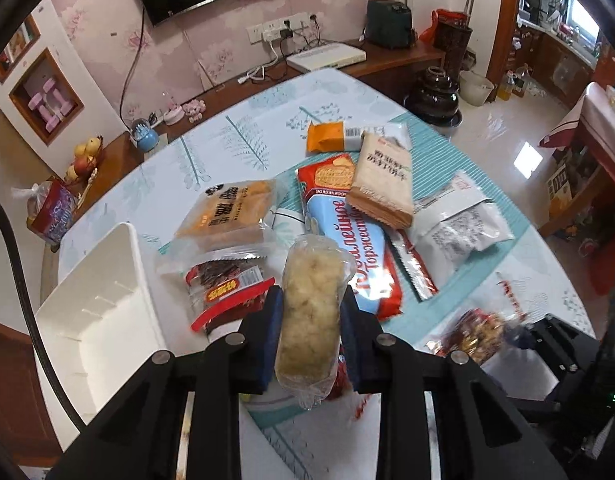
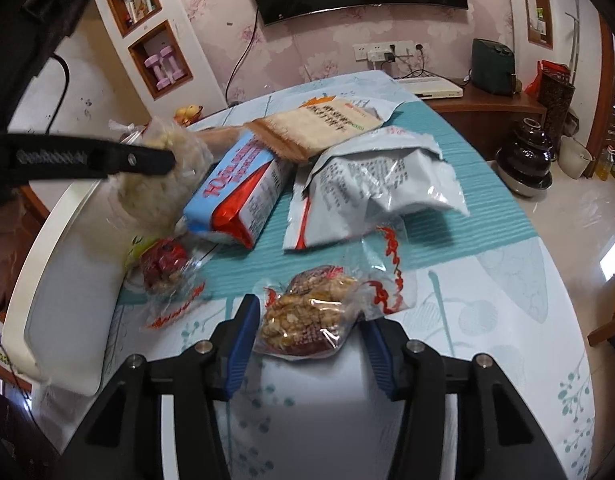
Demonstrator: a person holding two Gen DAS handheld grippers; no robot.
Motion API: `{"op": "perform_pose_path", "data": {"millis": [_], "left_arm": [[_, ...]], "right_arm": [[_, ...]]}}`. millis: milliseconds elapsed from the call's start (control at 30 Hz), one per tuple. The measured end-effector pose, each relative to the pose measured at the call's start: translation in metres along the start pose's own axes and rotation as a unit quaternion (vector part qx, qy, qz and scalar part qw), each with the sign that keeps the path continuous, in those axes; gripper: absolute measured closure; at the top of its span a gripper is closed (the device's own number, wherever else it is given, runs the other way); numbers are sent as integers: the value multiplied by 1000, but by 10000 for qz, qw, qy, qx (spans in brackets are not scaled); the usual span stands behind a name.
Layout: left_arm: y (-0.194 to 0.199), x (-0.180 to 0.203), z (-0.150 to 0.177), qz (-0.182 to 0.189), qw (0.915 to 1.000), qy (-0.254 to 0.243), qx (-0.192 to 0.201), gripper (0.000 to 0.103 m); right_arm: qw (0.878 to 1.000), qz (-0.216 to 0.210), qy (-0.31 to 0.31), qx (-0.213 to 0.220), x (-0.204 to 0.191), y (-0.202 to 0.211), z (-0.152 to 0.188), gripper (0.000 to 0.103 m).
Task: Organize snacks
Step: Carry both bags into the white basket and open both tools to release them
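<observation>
While the left gripper (image 1: 310, 312) pinches a clear-wrapped pale rice cake (image 1: 311, 316) between narrow jaws, its blue pads pressing both long sides, the packet hangs clear of the table (image 1: 235, 128); the right gripper (image 2: 307, 320) stands about half open around a walnut-and-date packet (image 2: 307, 316) lying on the tablecloth at the table's near edge; whether the pads press the wrapper I cannot tell. A white bin (image 1: 103, 304) sits at the table's left edge, just beside the lifted cake, its inside bare. Snacks crowd the middle on a teal mat (image 2: 447, 216): a blue-and-red biscuit pack (image 1: 347, 240), a tan cracker pack (image 1: 381, 184) lying across it, a grey pouch (image 1: 459, 220) toward the right edge, an orange packet (image 1: 325, 136) toward the far edge, a toast pack (image 1: 231, 208) and a red-trimmed bag (image 1: 227, 284) next to the bin. A second date packet (image 2: 163, 268) lies near the bin's corner. Bare cloth stays open along the right and far edges.
</observation>
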State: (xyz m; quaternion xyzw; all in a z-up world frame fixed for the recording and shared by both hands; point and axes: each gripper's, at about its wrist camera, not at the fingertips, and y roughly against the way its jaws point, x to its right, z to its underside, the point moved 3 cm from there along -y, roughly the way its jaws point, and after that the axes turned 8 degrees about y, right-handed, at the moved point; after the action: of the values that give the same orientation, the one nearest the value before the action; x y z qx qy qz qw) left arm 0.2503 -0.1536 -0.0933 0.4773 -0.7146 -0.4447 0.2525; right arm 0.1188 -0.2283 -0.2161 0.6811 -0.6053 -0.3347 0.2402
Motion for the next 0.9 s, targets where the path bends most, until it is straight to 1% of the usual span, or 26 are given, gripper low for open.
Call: {"op": "perform_pose_path", "data": {"millis": [67, 167, 233, 367, 500, 700, 900], "left_arm": [[15, -1, 4, 52, 9999, 65, 76, 77], [37, -6, 11, 84, 9996, 170, 190, 77], [53, -12, 16, 103, 9993, 243, 281, 77], [82, -23, 27, 94, 9982, 387, 439, 77], [109, -39, 42, 81, 9964, 590, 599, 77], [139, -72, 70, -8, 9929, 896, 784, 77], [154, -117, 99, -47, 9859, 1421, 880, 77]], "right_arm": [[9999, -96, 12, -58, -4, 4, 3, 52], [9999, -83, 144, -45, -13, 13, 6, 52], [9996, -200, 204, 54, -20, 22, 7, 52], [9987, -295, 368, 186, -33, 36, 6, 52], [9969, -537, 490, 315, -51, 53, 4, 52], [9910, -811, 886, 597, -86, 78, 0, 52], [9801, -970, 1401, 1016, -125, 98, -9, 52]]}}
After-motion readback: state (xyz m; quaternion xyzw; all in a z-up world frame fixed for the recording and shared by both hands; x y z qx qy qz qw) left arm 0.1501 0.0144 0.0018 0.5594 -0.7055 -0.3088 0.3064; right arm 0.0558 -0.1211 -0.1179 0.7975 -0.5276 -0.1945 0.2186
